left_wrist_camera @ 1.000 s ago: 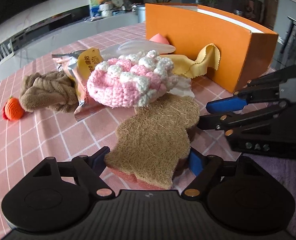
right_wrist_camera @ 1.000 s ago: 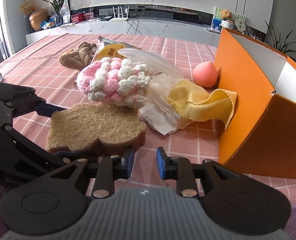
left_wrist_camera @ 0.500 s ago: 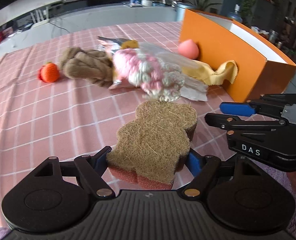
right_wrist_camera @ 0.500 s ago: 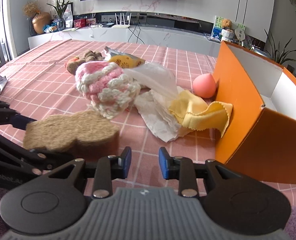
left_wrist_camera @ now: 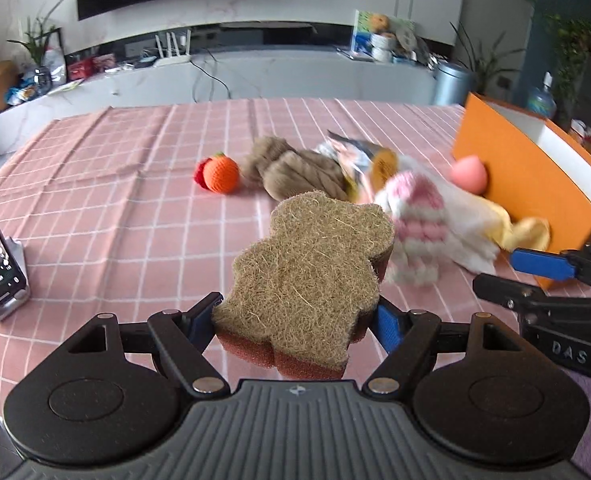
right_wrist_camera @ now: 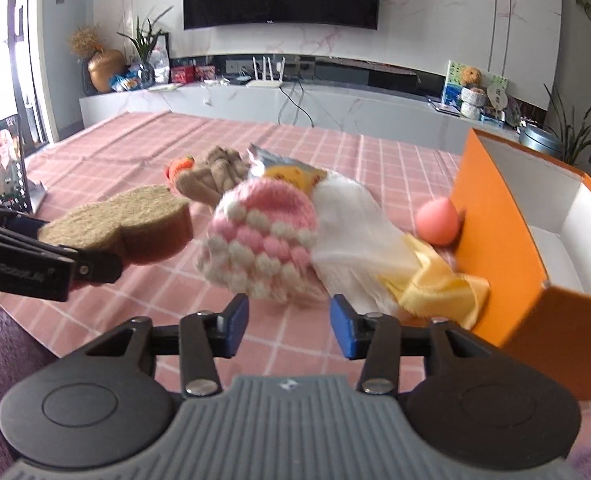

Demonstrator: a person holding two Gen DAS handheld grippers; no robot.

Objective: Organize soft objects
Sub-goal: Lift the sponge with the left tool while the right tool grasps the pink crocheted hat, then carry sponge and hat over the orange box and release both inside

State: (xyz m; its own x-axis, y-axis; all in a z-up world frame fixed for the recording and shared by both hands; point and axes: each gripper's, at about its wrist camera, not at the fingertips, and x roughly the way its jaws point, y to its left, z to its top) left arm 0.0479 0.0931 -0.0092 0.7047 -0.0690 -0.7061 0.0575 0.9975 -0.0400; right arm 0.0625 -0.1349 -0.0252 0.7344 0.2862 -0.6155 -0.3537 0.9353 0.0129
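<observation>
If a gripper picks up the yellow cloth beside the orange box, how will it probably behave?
The yellow cloth lies crumpled in folds against the orange box, so it is probably floppy and would drape and hang from the fingers. It looks thin, so likely very light. Part of it overlaps the white plastic bag, which might drag along.

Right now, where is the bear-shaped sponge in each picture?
Left wrist view: the sponge fills the lower middle, clamped between the left gripper's fingers, off the table.
Right wrist view: the sponge is at the left edge, sticking out of the left gripper.
Shared landmark: the orange box on the right in both.
</observation>
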